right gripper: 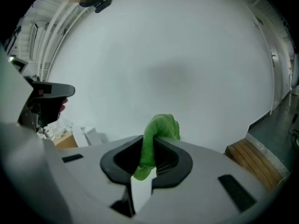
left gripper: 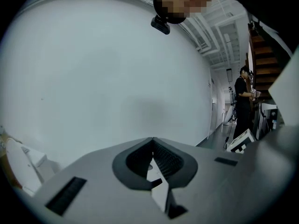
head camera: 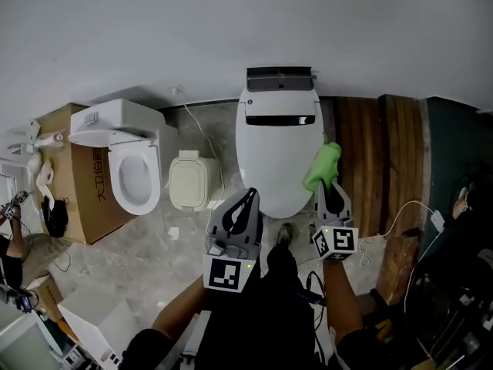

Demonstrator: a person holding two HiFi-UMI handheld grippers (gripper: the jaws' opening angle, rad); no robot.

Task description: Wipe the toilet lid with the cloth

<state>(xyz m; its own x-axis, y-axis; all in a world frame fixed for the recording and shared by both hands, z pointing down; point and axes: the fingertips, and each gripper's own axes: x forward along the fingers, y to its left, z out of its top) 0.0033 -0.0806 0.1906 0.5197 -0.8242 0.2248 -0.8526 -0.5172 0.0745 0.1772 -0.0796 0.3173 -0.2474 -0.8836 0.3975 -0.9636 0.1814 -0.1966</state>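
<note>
The right gripper (head camera: 328,185) pinches a green cloth (head camera: 323,166) between its two jaws. In the right gripper view the cloth (right gripper: 160,128) sticks up past the tips of the right gripper (right gripper: 150,139), and a bit of it hangs down between the dark pads. The left gripper (head camera: 249,194) is just left of it. In the left gripper view the jaws of the left gripper (left gripper: 153,139) are pressed together at the tips and hold nothing.

The biggest thing is the white wall (head camera: 231,29), which fills the top of the head view. Both gripper views look mostly at this wall. Under it is a grey stone floor (head camera: 146,260).

The white toilet lid (head camera: 277,156) is shut and lies in the middle, in front of both grippers. The cloth shows over the lid's right edge. It is not clear if the cloth touches the lid. A dark panel (head camera: 280,78) sits at the back of the toilet, by the wall.

To the right of the toilet stand brown wooden boards (head camera: 377,160). To the left is a second toilet (head camera: 131,164) with its lid up, resting against a cardboard box (head camera: 73,187). Between the two toilets sits a small cream bin (head camera: 189,180) with its lid shut.

A thin white cable (head camera: 204,133) runs down from the wall behind the bin.

In the left gripper view, a person in dark clothes (left gripper: 243,101) stands far off at the right.
</note>
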